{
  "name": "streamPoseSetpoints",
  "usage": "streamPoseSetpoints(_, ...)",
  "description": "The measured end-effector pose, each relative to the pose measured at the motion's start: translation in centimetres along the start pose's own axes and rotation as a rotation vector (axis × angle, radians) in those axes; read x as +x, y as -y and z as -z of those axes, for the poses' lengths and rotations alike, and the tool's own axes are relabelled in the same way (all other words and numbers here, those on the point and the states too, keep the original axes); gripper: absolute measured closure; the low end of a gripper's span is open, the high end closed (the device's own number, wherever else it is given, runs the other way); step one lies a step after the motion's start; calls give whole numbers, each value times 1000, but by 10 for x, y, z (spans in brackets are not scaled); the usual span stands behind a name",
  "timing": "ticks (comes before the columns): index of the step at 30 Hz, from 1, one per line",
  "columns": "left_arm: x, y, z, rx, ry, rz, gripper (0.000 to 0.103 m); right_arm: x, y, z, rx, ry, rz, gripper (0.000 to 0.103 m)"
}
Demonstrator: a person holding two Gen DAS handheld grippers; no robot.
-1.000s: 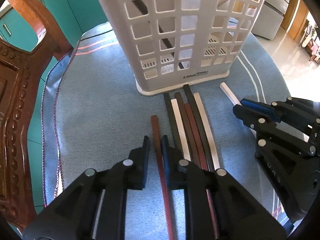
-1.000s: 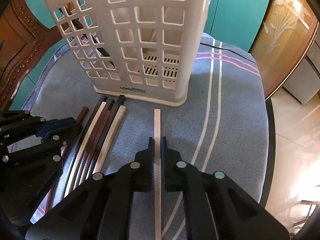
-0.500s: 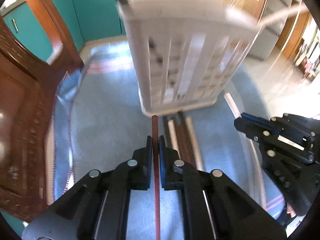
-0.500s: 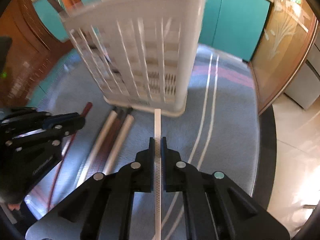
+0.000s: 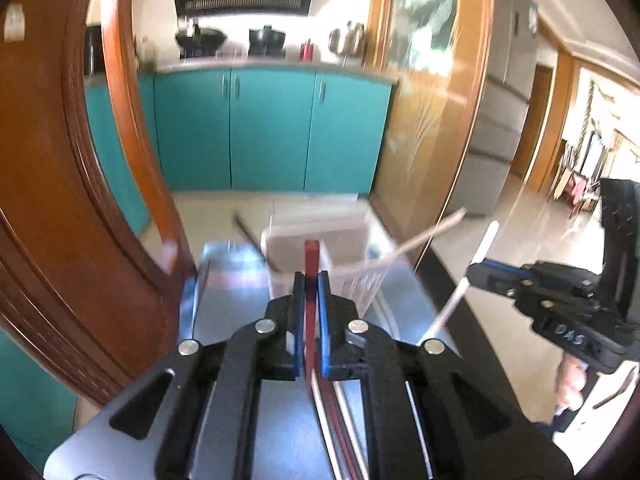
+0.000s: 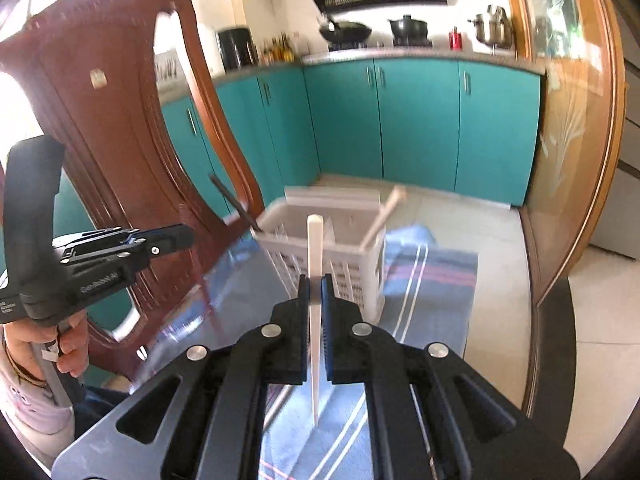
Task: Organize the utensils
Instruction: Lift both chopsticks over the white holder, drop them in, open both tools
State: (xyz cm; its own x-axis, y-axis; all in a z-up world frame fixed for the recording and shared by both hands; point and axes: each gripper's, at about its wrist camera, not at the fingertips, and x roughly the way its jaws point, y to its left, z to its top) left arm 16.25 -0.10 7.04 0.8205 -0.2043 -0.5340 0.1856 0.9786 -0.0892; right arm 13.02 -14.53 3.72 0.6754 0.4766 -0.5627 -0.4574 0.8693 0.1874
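My left gripper [image 5: 311, 280] is shut on a dark red chopstick [image 5: 311, 254], raised with its tip in front of the white slotted basket [image 5: 344, 236]. My right gripper [image 6: 315, 284] is shut on a white chopstick [image 6: 314, 244], also lifted, its tip over the basket [image 6: 352, 272]. In the left wrist view the right gripper [image 5: 480, 271] shows at the right with the white chopstick [image 5: 456, 300] slanting through it. The left gripper [image 6: 186, 237] appears at the left of the right wrist view. A dark chopstick [image 6: 234, 204] and a beige one [image 6: 384, 216] stand in the basket.
Several more chopsticks [image 5: 340, 412] lie on the blue striped cloth [image 6: 432, 280] under my left gripper. A carved wooden chair [image 6: 100, 120] stands to the left, close to the table. A person's hand [image 6: 68, 344] holds the left gripper. Teal cabinets [image 5: 272, 128] stand behind.
Both grippers closed on their chopsticks on the cloth, then lifted them well above the table and tilted up; the basket now looks lower and farther away.
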Motion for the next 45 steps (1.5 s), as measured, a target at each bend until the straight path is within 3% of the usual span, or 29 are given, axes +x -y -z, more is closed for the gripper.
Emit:
streamPoseSetpoints(9, -38, 3, -72, -21, 201, 37, 96, -39, 9, -75, 88, 230, -36, 96)
streamPoseSetpoints(13, -25, -3, -82, -63, 209, 50, 96, -45, 26, -93, 158, 317, -32, 96)
streamPoseSetpoints(18, -18, -13, -92, -109, 241, 51, 96, -38, 35, -99, 202, 343, -6, 96)
streamPoseSetpoints(24, -14, -24, -95, -165, 310, 18, 96, -11, 35, -92, 202, 320, 113, 96)
streamPoseSetpoints(33, 55, -29, -69, -205, 127, -46, 96, 25, 22, -72, 115, 220, 177, 96)
streamPoseSetpoints(36, 57, -26, -64, -188, 116, -72, 96, 22, 27, -65, 139, 222, 169, 94)
streamPoseSetpoints(41, 53, -20, -55, -166, 131, -89, 95, 7, 35, -57, 176, 244, 160, 79)
streamPoseSetpoints(45, 48, -15, -47, -158, 134, -103, 75, -20, 31, -52, 150, 288, 150, 75)
